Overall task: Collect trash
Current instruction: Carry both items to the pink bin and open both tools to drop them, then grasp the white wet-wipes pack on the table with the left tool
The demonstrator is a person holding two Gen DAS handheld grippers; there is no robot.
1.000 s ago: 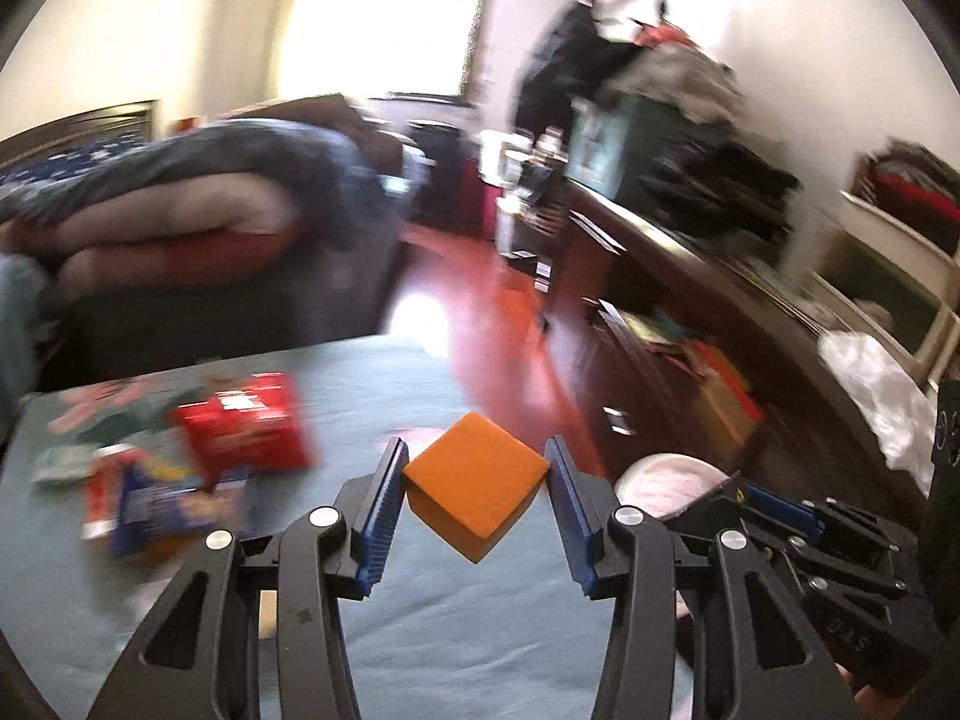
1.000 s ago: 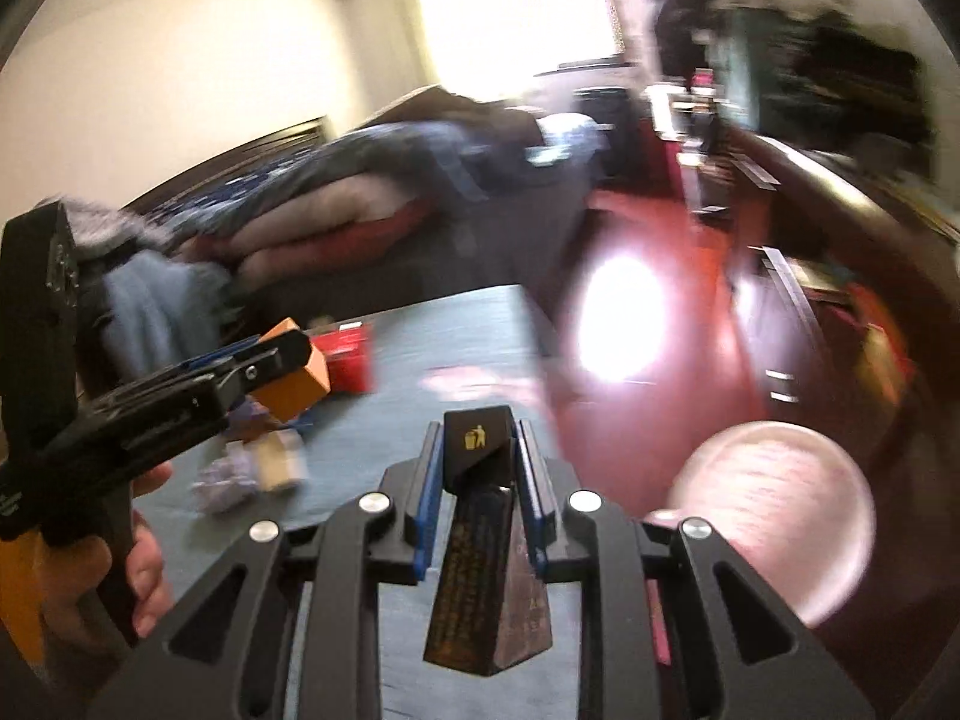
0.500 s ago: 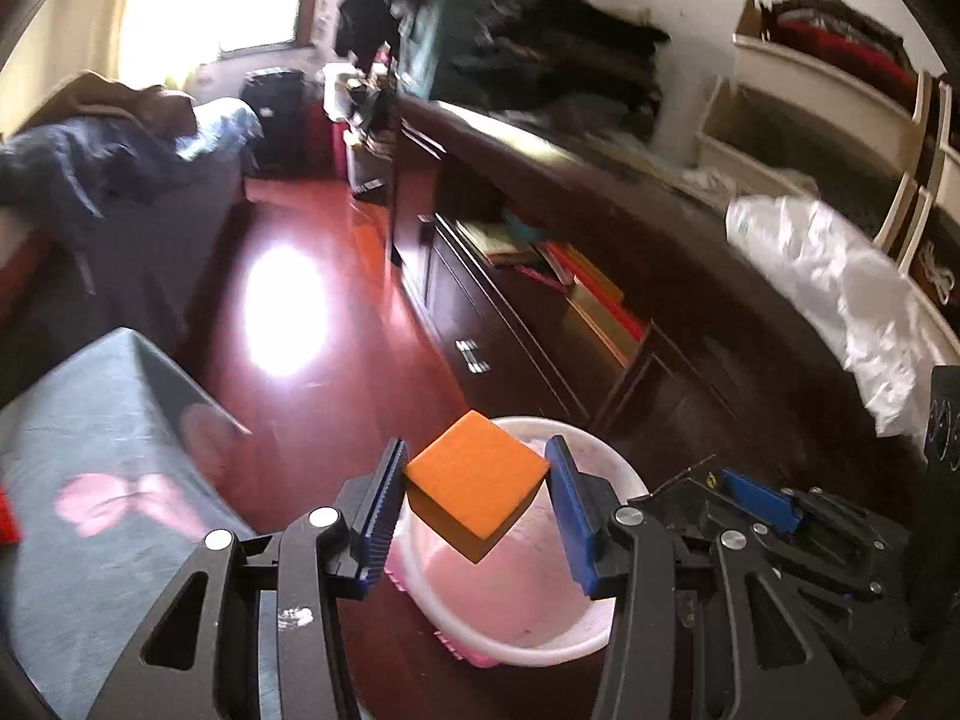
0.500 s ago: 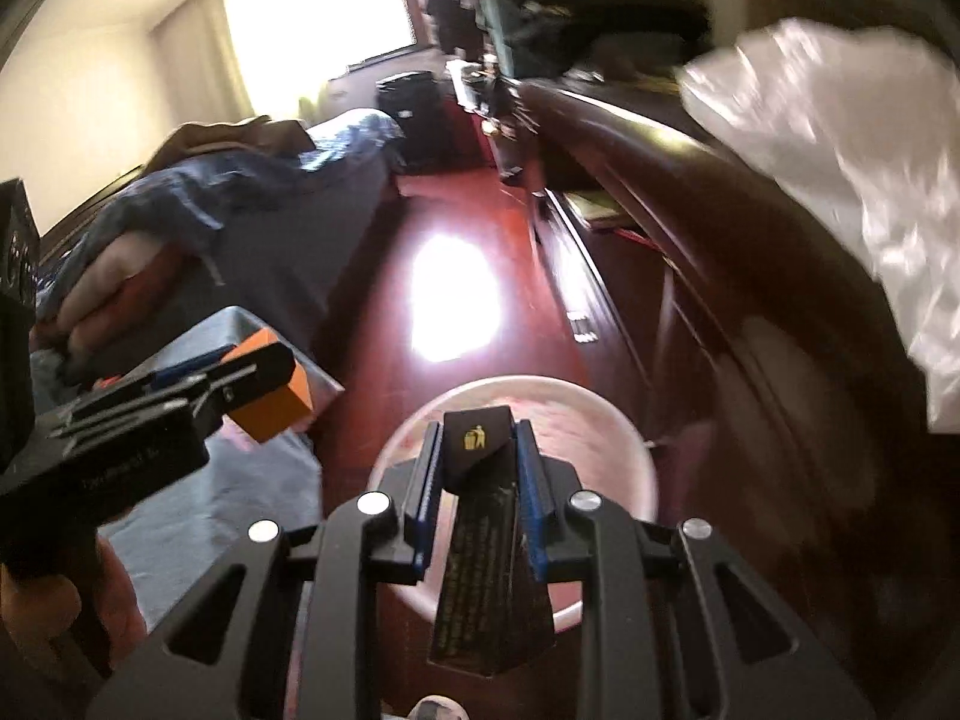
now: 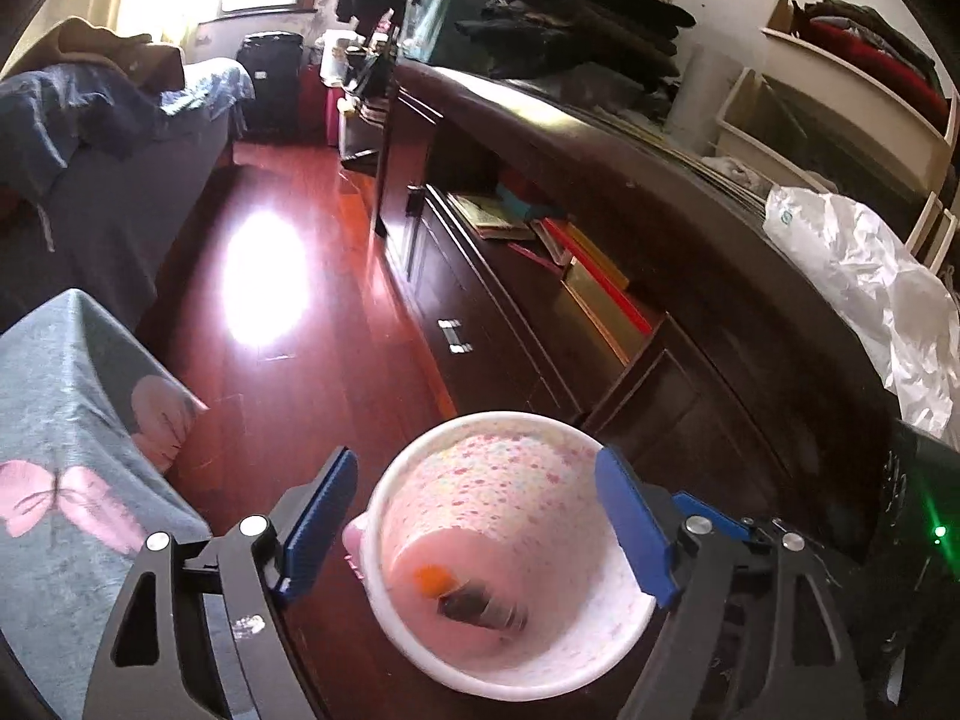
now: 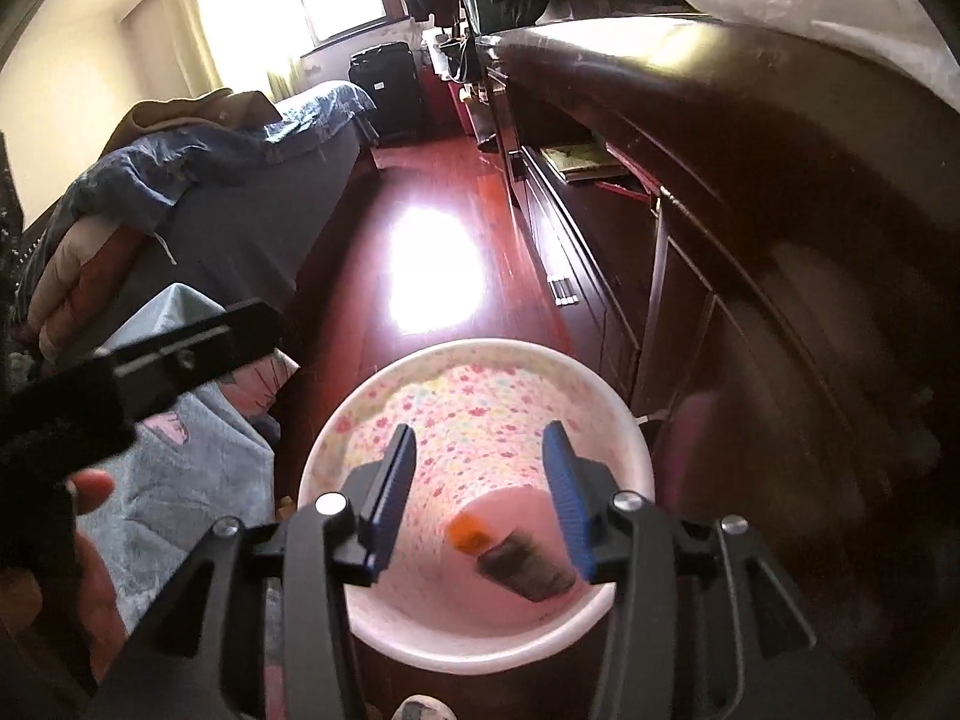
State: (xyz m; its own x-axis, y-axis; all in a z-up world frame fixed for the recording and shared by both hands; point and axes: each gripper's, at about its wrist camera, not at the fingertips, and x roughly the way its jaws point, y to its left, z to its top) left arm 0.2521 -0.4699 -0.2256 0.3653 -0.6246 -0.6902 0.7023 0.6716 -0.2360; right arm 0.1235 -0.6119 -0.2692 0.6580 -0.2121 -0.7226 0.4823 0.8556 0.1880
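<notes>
From the left wrist, your left gripper hangs over the floral-lined bin that stands on the red wooden floor. Its blue fingers are spreading apart, and nothing sits between them; you see only the bin's mouth through the gap. Down on the pink bottom of the bin lie the orange block and, touching it on its right, the dark wrapper, both a little blurred. To the left, the grey cloth with pink butterflies covers the counter, just beside the bin. A dark wooden cabinet runs along the right, with books on its open shelf and a crumpled white plastic bag on top.

From the right wrist, your right gripper also points down into the bin. Its fingers are opening too, with nothing gripped; the orange block and the dark wrapper lie below them on the bin's floor, side by side and touching. At the left edge, your left hand holds the other gripper's black body above the butterfly cloth. A bed piled with blue bedding stands farther back.
</notes>
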